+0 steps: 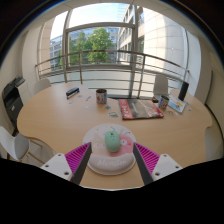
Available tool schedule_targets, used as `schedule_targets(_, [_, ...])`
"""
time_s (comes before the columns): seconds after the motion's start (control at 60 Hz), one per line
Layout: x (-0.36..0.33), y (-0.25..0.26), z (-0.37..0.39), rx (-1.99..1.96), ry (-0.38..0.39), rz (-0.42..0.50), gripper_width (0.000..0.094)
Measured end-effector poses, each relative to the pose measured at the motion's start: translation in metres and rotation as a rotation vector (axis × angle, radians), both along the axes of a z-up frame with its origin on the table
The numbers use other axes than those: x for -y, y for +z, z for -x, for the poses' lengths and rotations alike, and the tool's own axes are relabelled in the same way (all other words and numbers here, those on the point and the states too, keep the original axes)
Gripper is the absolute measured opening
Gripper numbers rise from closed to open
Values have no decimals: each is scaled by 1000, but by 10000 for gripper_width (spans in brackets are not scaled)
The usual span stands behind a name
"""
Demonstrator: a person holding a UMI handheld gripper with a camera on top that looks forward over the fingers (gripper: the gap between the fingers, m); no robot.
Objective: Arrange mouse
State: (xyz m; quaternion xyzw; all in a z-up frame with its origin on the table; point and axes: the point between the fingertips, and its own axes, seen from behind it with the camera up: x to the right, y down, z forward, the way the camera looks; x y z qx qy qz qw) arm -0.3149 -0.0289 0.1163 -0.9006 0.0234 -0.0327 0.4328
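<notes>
A pale green mouse (113, 141) sits on a round white and pink mouse pad (110, 155) on the light wooden table (50, 115). My gripper (110, 160) is open, its two black fingers with magenta pads (76, 159) standing to either side of the round pad. The mouse lies between the fingers toward their tips, with gaps on both sides. Neither finger touches it.
Farther back on the table are a dark cup (101, 96), a pink and red mat (138, 108), a small dark item (72, 93) and a grey object (163, 101). A glass railing and large windows lie beyond. A black chair (12, 98) stands at the left.
</notes>
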Motion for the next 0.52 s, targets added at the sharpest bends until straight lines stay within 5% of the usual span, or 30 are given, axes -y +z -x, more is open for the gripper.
schedule_targets(0.517, [92, 18, 3, 20, 25, 11, 850])
